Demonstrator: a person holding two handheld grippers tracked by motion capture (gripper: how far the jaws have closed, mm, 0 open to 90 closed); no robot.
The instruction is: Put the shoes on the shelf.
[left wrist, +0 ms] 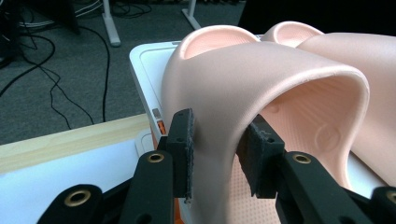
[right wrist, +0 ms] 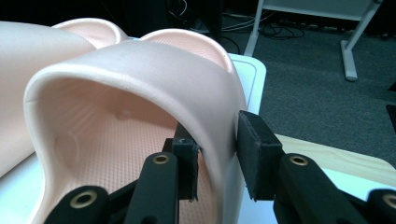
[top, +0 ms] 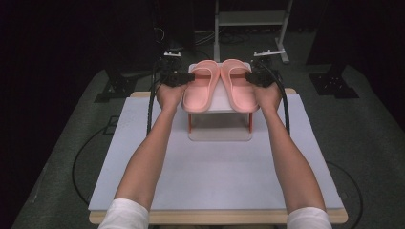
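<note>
Up close, the left gripper (left wrist: 215, 154) has its two black jaws closed onto the outer side of the strap of the left slipper (left wrist: 261, 93), one pad outside the strap and one inside it, with the pink foam squeezed between them. Likewise the right gripper (right wrist: 217, 156) clamps the outer side of the strap of the right slipper (right wrist: 140, 79), its jaws narrowed to the thickness of the strap.

From above, the left gripper (top: 184, 78) and right gripper (top: 253, 78) point inward at each other, with the pair of slippers (top: 220, 86) lying side by side between them on a small white stand (top: 219, 121) with red legs. Behind each gripper a hand (top: 169, 95) wraps its handle, and both forearms stretch straight forward, almost parallel, white sleeves at the elbows. Black cables trail back from both grippers.

Under the stand lies a pale grey-white board (top: 215, 167) on a wooden table (top: 219, 217). Around it spreads grey carpet (top: 367, 133) with loose cables, white frame legs (top: 217, 28) beyond the grippers, and dark surroundings.
</note>
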